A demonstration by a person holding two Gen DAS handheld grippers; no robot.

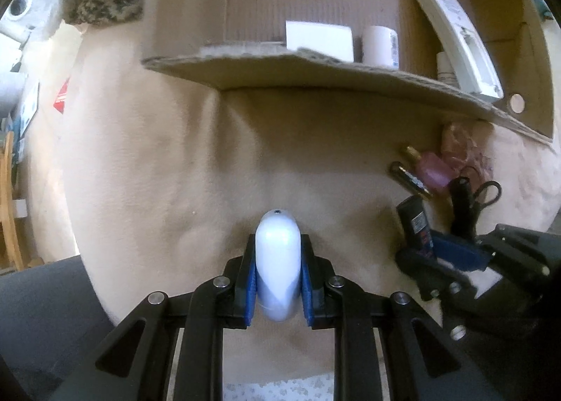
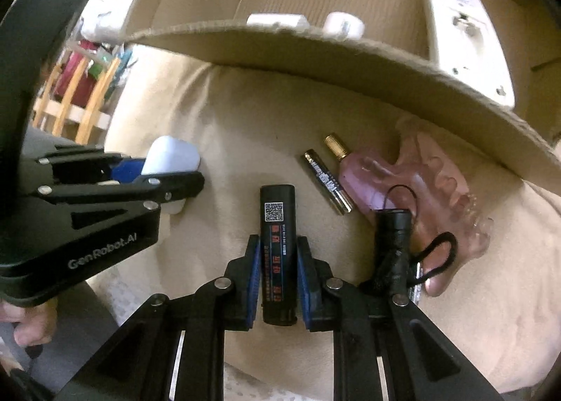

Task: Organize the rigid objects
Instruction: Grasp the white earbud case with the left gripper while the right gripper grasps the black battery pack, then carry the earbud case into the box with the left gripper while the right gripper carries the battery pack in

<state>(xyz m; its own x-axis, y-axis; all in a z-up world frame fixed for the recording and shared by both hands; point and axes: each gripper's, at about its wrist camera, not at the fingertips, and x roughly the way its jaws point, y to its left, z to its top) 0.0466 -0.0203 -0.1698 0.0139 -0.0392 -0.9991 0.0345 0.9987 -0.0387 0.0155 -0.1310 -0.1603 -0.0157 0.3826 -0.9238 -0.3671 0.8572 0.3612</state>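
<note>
My left gripper (image 1: pixel 277 281) is shut on a white rounded case (image 1: pixel 277 260), held over the beige cushion; it also shows in the right wrist view (image 2: pixel 171 155). My right gripper (image 2: pixel 278 281) is shut on a black cylindrical battery (image 2: pixel 277 246) with a QR label; it also shows in the left wrist view (image 1: pixel 417 222). A cardboard box (image 1: pixel 315 74) lies open ahead, with a white box (image 1: pixel 319 39), a white cylinder (image 1: pixel 380 46) and a white remote (image 1: pixel 459 36) inside.
On the cushion to the right lie a slim gold-tipped battery (image 2: pixel 328 181), a pink perfume bottle (image 2: pixel 354 169), a small black flashlight (image 2: pixel 392 246), a pink plastic piece (image 2: pixel 445 183) and scissors (image 1: pixel 484 194). A wooden chair (image 2: pixel 80 99) stands at the left.
</note>
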